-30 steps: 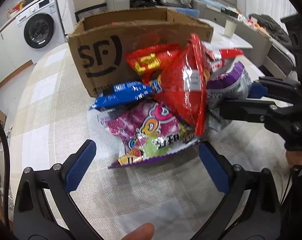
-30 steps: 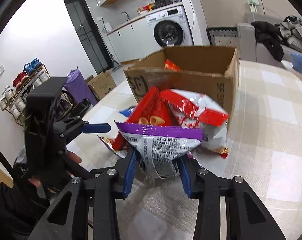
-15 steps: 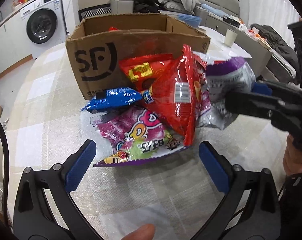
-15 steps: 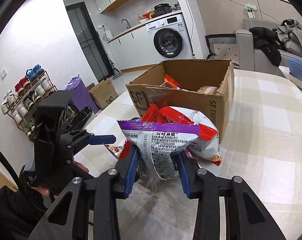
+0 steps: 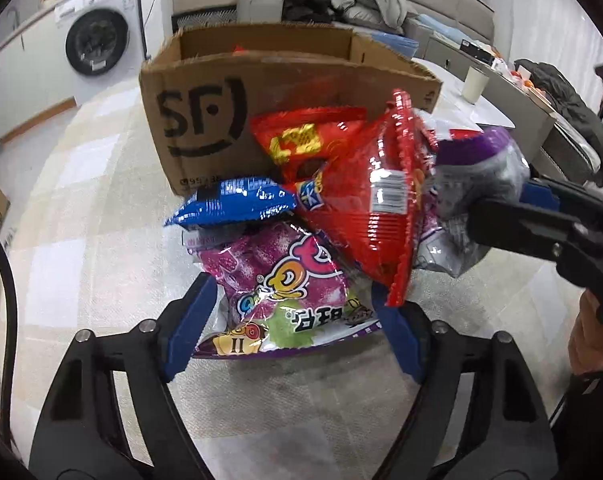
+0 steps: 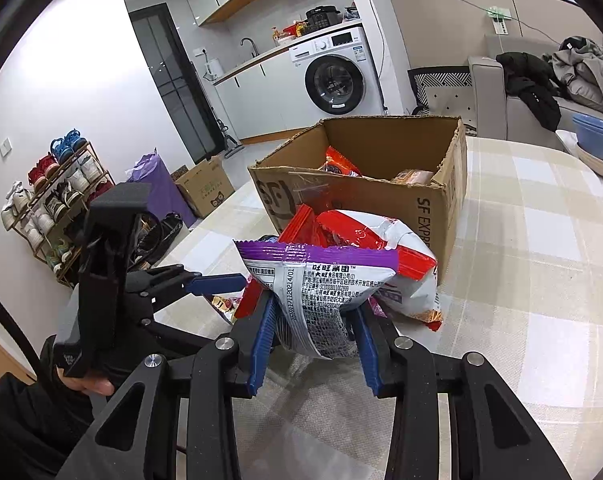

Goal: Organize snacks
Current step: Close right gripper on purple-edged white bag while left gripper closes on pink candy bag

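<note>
The right tool [image 6: 313, 340] is pinching a purple-topped silver bag [image 6: 317, 300] by its lower half and holds it up off the tabletop [image 6: 541, 280]. The left tool [image 5: 293, 324] has its fingers either side of a pink candy bag [image 5: 285, 292] that lies flat on the tabletop; whether the pads press it or only flank it I cannot tell.

Behind these a heap of unsorted packets sits on the tabletop against the front wall of the cardboard box [image 5: 205, 120]: a blue packet [image 5: 233, 204], a red bag [image 5: 377, 208] standing on edge, and a red-and-white bag [image 6: 381, 236] beside it. The box stands open towards the far side, with at least two packets already inside.

Judged from this, the work is partly done: a few snacks are boxed, and at least five are left outside.

Compared with a second ago, the left tool's fingers have narrowed from a wide spread to the width of the pink bag and moved forward onto it. The right tool has raised its purple-topped bag higher, and the box interior is now visible over it.
</note>
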`<state>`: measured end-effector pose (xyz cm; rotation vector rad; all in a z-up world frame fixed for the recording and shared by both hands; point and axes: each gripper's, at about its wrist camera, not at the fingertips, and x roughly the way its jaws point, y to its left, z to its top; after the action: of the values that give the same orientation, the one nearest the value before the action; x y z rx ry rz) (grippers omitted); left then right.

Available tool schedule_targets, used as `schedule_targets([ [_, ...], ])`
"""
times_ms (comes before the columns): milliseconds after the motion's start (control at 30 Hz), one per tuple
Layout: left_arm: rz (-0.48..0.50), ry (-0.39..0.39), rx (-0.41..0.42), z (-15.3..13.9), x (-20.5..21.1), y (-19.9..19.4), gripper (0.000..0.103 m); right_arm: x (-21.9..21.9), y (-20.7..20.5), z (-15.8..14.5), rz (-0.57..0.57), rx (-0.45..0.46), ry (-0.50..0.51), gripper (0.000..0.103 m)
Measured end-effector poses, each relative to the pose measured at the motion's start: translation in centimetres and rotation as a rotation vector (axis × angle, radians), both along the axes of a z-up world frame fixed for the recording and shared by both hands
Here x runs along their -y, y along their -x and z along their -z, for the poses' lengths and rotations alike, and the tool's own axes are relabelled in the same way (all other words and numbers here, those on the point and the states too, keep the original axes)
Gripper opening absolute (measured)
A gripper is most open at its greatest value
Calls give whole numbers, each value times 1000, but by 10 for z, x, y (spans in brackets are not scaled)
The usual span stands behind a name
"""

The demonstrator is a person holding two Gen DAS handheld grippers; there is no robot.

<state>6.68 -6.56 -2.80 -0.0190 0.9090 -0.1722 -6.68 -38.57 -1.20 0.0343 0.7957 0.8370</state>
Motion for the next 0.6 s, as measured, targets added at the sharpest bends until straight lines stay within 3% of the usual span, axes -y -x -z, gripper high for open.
schedule_targets([
  [133,7,-3,25,-5,0,7,62,-1,0,0,0,6,-3,38],
  [167,26,12,23,-6,1,8,30,-1,0,0,-2,6,-3,38],
  [200,44,30,1,-5,1,8,20,-1,0,-1,-3,7,-4,38],
  [600,51,-34,-14,-14,-10,29,16,4,-3,-2,5,9,-4,38],
])
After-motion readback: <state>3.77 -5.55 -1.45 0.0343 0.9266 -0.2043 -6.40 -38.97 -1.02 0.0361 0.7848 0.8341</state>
